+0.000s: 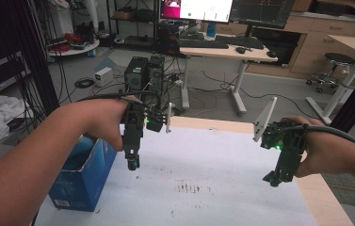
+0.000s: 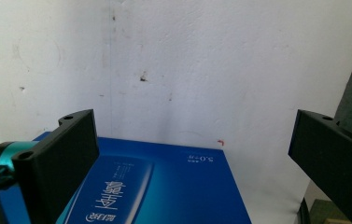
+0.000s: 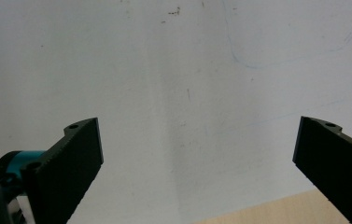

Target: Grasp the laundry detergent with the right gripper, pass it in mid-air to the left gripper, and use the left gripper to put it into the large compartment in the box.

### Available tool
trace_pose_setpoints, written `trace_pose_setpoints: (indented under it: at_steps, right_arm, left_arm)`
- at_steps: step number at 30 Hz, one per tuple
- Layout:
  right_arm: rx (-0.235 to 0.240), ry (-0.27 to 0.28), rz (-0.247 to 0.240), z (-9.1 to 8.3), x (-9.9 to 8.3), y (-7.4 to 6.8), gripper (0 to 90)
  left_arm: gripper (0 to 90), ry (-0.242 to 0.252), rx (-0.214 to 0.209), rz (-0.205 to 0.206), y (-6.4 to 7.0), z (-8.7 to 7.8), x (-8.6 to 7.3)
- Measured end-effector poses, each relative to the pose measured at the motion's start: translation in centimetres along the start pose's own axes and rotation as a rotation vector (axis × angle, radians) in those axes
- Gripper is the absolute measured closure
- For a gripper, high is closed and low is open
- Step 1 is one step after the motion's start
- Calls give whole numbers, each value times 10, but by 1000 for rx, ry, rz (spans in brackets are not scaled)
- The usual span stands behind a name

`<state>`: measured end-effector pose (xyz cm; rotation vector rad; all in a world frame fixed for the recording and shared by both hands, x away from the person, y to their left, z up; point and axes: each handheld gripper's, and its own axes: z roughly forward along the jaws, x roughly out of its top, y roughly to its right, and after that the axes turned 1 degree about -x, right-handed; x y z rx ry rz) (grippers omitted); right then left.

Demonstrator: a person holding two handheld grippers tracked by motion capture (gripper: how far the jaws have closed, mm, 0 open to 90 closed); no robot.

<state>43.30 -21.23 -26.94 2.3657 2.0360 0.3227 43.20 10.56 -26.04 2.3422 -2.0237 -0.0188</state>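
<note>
Here, nearest the person, two forearms reach in over the worktop [image 1: 222,188], which is covered by a white sheet [image 1: 213,160] marked with small reddish-brown specks near its middle. The left hand [image 1: 97,120] holds the left hand-held gripper [image 1: 133,162] pointing down above the sheet's left part, just beside a blue carton [image 1: 83,181] that sits at the left edge of the worktop. In the left gripper view its two black jaws stand wide apart, released, with nothing between them; below them lies the blue carton's printed top [image 2: 164,186], with white characters on it, and beyond it the white sheet [image 2: 211,70] with a few dark spots.

The right hand [image 1: 328,153] holds the right hand-held gripper [image 1: 273,179] tilted down over the sheet's right edge, well apart from the left one. In the right gripper view its jaws are likewise spread and empty, above the white sheet [image 3: 187,93], with a strip of bare pale wood [image 3: 267,210] at the lower edge.

Farther back, past the worktop, black boxes [image 1: 142,73] stand on the floor among cables. Behind them is a desk [image 1: 222,49] with monitors [image 1: 227,9] and a keyboard [image 1: 203,43], and a stool [image 1: 337,63] stands to the right.
</note>
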Motion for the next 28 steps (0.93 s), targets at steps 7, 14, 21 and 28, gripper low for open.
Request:
trace_pose_setpoints:
  at_steps: [7,14,21,28]
  right_arm:
    - [-9,2,5,-3,-1,-2,7]
    - [-12,-4,2,-2,0,-4,7]
    - [-12,-5,0,-2,1,-5,7]
    - [-12,8,4,-3,0,-11,7]
  left_arm:
    - [16,-7,6,-10,3,-2,-4]
    - [16,-8,9,-6,5,-3,-5]
    - [16,3,5,-8,7,-3,-5]
    - [16,22,0,6,9,-2,-4]
